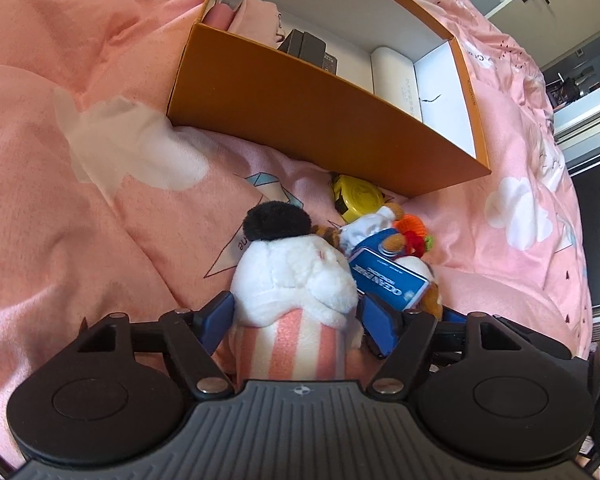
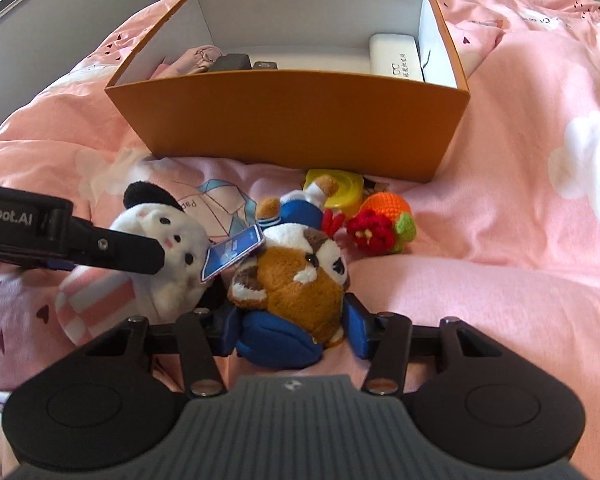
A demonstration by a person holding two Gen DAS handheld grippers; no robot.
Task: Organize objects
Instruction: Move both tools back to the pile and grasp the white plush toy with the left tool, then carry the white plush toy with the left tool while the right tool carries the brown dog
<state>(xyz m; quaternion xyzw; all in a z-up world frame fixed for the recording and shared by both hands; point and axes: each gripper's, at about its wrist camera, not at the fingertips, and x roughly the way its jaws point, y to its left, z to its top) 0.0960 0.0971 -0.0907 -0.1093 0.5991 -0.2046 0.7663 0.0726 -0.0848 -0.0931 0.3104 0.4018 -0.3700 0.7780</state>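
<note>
Left wrist view: my left fingers [image 1: 296, 320] stand open around the white plush [image 1: 296, 280], pads not pressing it, on the pink bed [image 1: 80, 220] just below the orange box [image 1: 308, 120]; a blue card [image 1: 392, 284] leans beside it. Right wrist view: my right fingers [image 2: 292, 324] straddle the brown plush [image 2: 296, 280]; whether the pads press I cannot tell. A crocheted orange [image 2: 384, 220] and yellow tape measure [image 2: 340, 188] lie before the box [image 2: 300, 120].
</note>
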